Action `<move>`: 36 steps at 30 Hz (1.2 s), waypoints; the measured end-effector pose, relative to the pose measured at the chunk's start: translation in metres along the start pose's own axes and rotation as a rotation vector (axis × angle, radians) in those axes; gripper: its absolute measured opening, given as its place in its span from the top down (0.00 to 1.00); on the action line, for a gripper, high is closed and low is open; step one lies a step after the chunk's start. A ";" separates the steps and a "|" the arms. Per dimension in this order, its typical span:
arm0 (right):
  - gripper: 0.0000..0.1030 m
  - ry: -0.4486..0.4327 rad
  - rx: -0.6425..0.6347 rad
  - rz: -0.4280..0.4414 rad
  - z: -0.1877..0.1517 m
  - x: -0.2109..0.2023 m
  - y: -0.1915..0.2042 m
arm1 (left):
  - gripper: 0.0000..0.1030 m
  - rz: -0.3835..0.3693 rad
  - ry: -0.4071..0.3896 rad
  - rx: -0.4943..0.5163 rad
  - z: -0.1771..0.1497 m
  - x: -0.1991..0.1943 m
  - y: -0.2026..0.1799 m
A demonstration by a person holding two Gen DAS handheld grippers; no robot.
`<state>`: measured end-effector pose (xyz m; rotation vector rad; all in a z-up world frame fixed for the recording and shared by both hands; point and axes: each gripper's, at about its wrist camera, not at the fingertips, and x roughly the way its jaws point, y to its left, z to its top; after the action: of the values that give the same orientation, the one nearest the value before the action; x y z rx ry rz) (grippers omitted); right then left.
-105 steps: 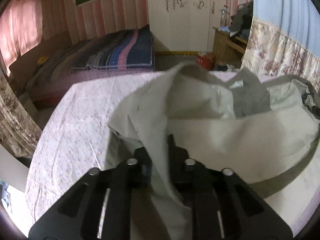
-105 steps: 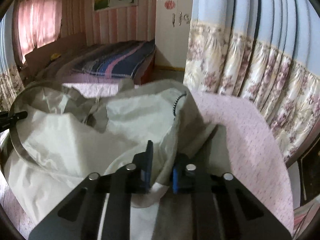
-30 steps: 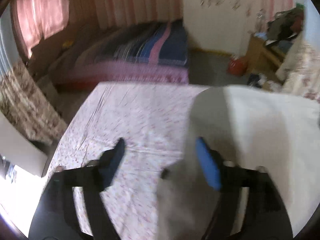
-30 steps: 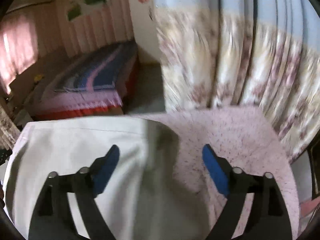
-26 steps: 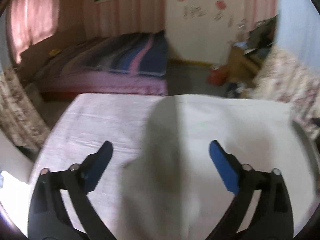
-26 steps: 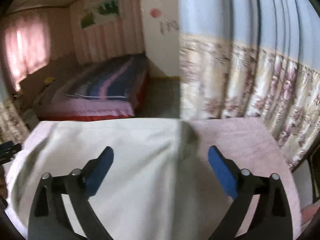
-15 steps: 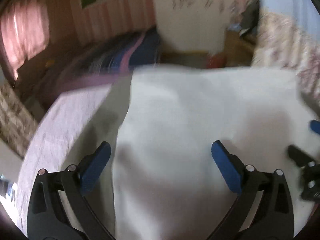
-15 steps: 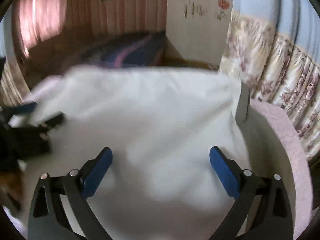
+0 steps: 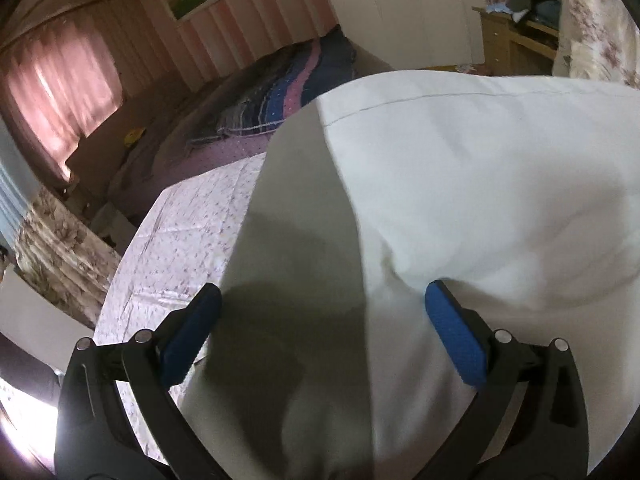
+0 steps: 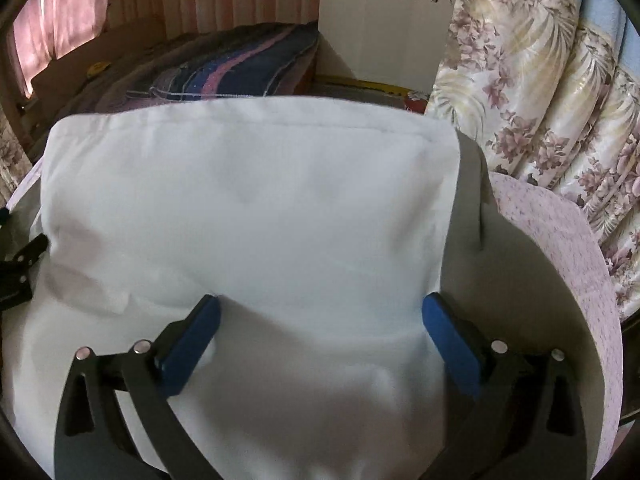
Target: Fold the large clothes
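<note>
A large pale grey-white garment (image 9: pixel 460 184) lies spread flat on a table under a pink flowered cloth (image 9: pixel 180 232). My left gripper (image 9: pixel 320 300) hovers open over its left side. A darker grey folded strip of the fabric runs between the blue pads, untouched. In the right wrist view the garment (image 10: pixel 248 208) fills the middle, its stitched hem at the far edge. My right gripper (image 10: pixel 320 304) hangs over its right part with jaws still opening. Fabric lies below the pads but is not pinched. The left gripper's black body (image 10: pixel 20 268) shows at that view's left edge.
Beyond the table stands a bed with a striped blue and pink blanket (image 10: pixel 224 68). A flowered curtain (image 10: pixel 540 100) hangs close on the right, by the table edge (image 10: pixel 560 248). A white wardrobe (image 10: pixel 380 20) and a cluttered wooden desk (image 9: pixel 516 36) stand at the back.
Both grippers, shut on bunched fabric earlier, have let go and opened wide. The garment now lies flat, and both grippers have sunk closer to it.
</note>
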<state>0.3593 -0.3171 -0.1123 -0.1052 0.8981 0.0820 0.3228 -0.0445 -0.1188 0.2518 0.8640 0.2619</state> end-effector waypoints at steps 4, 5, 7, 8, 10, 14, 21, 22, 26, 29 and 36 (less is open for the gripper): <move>0.02 -0.003 0.016 0.021 0.004 0.006 -0.007 | 0.03 -0.080 0.051 -0.149 -0.004 0.016 0.037; 0.02 -0.008 0.021 0.018 0.007 0.009 -0.011 | 0.03 -0.108 0.066 -0.185 -0.005 0.020 0.044; 0.02 -0.018 0.057 0.020 0.011 0.011 -0.021 | 0.03 -0.142 0.078 -0.224 -0.009 0.024 0.051; 0.02 -0.017 0.074 0.014 0.012 0.013 -0.023 | 0.03 -0.140 0.077 -0.225 -0.009 0.023 0.051; 0.02 -0.013 0.124 0.017 0.011 0.014 -0.033 | 0.03 -0.125 0.070 -0.214 -0.009 0.023 0.049; 0.03 -0.004 0.140 -0.004 0.009 0.014 -0.044 | 0.03 -0.132 0.068 -0.225 -0.012 0.024 0.050; 0.03 0.007 0.153 -0.054 -0.005 0.001 -0.070 | 0.03 -0.146 0.070 -0.244 -0.016 0.024 0.059; 0.03 0.012 0.135 -0.074 -0.006 0.000 -0.072 | 0.03 -0.145 0.070 -0.240 -0.016 0.024 0.059; 0.02 -0.007 0.077 -0.178 -0.021 -0.021 -0.090 | 0.03 -0.146 0.073 -0.225 -0.019 0.024 0.059; 0.02 -0.027 0.123 -0.116 -0.035 -0.036 -0.112 | 0.03 -0.163 0.081 -0.213 -0.024 0.019 0.061; 0.02 -0.082 0.238 0.190 -0.068 -0.072 -0.149 | 0.03 -0.270 -0.039 -0.178 -0.038 -0.043 0.058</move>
<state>0.2787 -0.4757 -0.0894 0.2039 0.8277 0.1540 0.2596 0.0001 -0.0934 -0.0261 0.8201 0.0806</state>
